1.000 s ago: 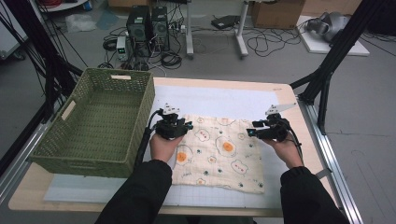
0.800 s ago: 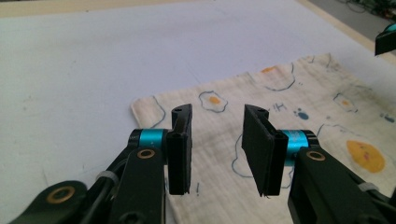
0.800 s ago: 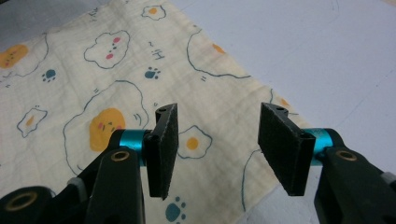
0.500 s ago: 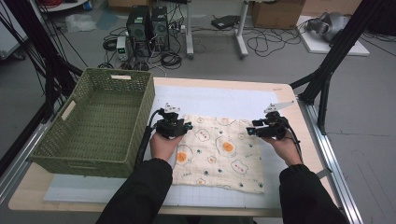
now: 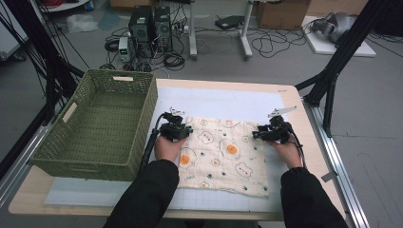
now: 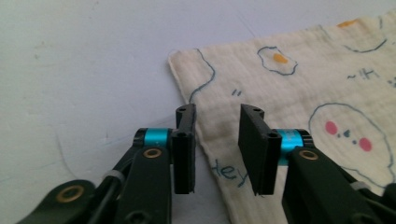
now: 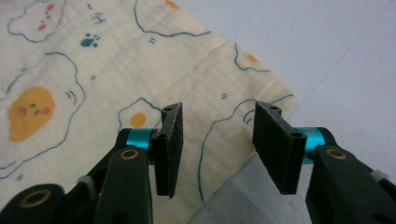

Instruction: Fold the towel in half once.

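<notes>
A cream cloth [image 5: 223, 156] printed with fried eggs lies flat on the white mat. My left gripper [image 5: 183, 127] sits low over the cloth's far left corner. In the left gripper view the cloth's [image 6: 299, 93] side edge runs between the jaws of the left gripper [image 6: 217, 112], and the pads stand apart from it. My right gripper [image 5: 265, 131] is at the far right corner. In the right gripper view the right gripper [image 7: 217, 109] straddles the cloth [image 7: 93, 70] near its edge without pinching it. Both pairs of jaws have just been closing.
A green wicker basket [image 5: 95, 123] stands on the table's left side, close to my left forearm. The white mat [image 5: 223, 102] covers the tabletop. A black frame post [image 5: 332, 85] rises at the table's right edge. Computers and cables lie on the floor beyond.
Both grippers have sunk a little towards the cloth's far corners. The cloth has not moved.
</notes>
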The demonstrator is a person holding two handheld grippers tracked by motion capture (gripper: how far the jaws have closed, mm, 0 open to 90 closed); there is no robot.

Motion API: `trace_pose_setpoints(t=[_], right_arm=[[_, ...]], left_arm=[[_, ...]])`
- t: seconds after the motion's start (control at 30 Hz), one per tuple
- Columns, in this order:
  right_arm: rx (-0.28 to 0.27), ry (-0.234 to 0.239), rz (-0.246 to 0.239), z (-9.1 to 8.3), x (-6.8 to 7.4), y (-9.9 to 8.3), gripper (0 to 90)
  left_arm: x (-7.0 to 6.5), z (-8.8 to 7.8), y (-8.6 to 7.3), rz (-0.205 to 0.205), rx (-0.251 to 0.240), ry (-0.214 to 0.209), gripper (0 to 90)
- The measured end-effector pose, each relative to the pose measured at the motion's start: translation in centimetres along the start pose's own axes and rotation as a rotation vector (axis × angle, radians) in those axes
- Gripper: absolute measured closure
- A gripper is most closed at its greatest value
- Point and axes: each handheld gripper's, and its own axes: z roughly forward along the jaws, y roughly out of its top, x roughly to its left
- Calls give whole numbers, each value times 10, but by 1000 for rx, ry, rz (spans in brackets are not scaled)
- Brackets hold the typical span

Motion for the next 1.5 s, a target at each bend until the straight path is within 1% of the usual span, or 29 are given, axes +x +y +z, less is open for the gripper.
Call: trace_pose_setpoints(t=[0.03, 0.07, 0.1, 0.13, 0.17, 0.23, 0.27, 0.33, 0.4, 0.43, 0.5, 0.6, 0.67, 0.7, 0.77, 0.83, 0.87, 0.9, 0.93, 1.0, 1.13, 1.17, 1.27, 1.33, 1.37, 1.4, 1.43, 1.47, 1.5], right_arm=[[-14, -11, -1, 1, 1, -1, 596], [-21, -19, -7, 2, 2, -1, 639], [-21, -14, -6, 3, 3, -1, 697], [-21, -5, -16, 4, 4, -1, 739], [-19, -12, -22, 5, 5, 0, 774], [-19, 21, -16, 6, 4, 1, 871], [-19, 27, -15, 6, 4, 1, 881], [-16, 42, -3, 5, 4, 0, 884], [-14, 52, -9, 2, 3, -1, 885], [-20, 57, -4, 0, 3, -1, 886], [-43, 67, 1, -6, 3, -1, 886], [-81, 97, 6, -18, 4, 0, 886], [-99, 106, -2, -26, 6, -1, 886], [-101, 116, -1, -30, 8, -1, 886], [-103, 129, -19, -37, 13, -1, 886], [-116, 150, -38, -44, 18, -1, 886], [-124, 154, -51, -47, 21, -2, 886], [-137, 165, -49, -50, 24, -3, 886], [-139, 178, -46, -53, 27, -6, 886], [-125, 185, -61, -54, 31, -11, 886], [-104, 204, -49, -55, 36, -28, 886], [-97, 206, -48, -54, 37, -31, 886], [-84, 223, -44, -52, 40, -41, 886], [-75, 234, -44, -50, 42, -46, 885], [-69, 244, -37, -49, 42, -49, 884], [-62, 251, -28, -47, 42, -51, 869], [-57, 253, -30, -46, 42, -52, 828], [-56, 257, -18, -46, 42, -52, 791], [-66, 254, -8, -48, 41, -52, 760]], left_arm=[[0, 0, 0, -3, 0, 7, 733], [1, 0, 0, -1, 0, 4, 774], [3, 0, 0, -10, -1, -16, 821], [3, 1, 0, -15, -3, -18, 851], [2, 1, 0, -11, -5, -18, 861], [4, 0, 0, -10, -5, -26, 871], [4, 0, 0, -16, -6, -25, 873], [5, -2, 0, -14, -10, -23, 875], [5, -6, 2, -16, -21, -31, 876], [5, -8, 3, -17, -31, -37, 876], [4, -16, 5, -13, -55, -49, 876], [2, -27, 6, -14, -84, -49, 876], [3, -35, 4, -18, -100, -55, 876], [3, -38, 3, -31, -115, -66, 876], [2, -46, 0, -19, -128, -76, 876], [-1, -54, -4, 1, -136, -89, 876], [-2, -57, -6, 3, -140, -89, 876], [-4, -60, -9, 11, -143, -93, 876], [-5, -63, -11, 20, -139, -100, 876], [-8, -67, -17, 27, -131, -110, 876], [-11, -72, -29, 41, -115, -135, 876], [-12, -73, -32, 55, -101, -137, 875], [-14, -76, -41, 48, -83, -167, 875], [-14, -76, -45, 61, -51, -173, 874], [-14, -76, -46, 58, -40, -183, 871], [-13, -76, -47, 61, -21, -193, 861], [-13, -76, -47, 68, -9, -206, 832], [-12, -77, -46, 58, -12, -216, 781], [-12, -78, -45, 42, -21, -225, 743]])
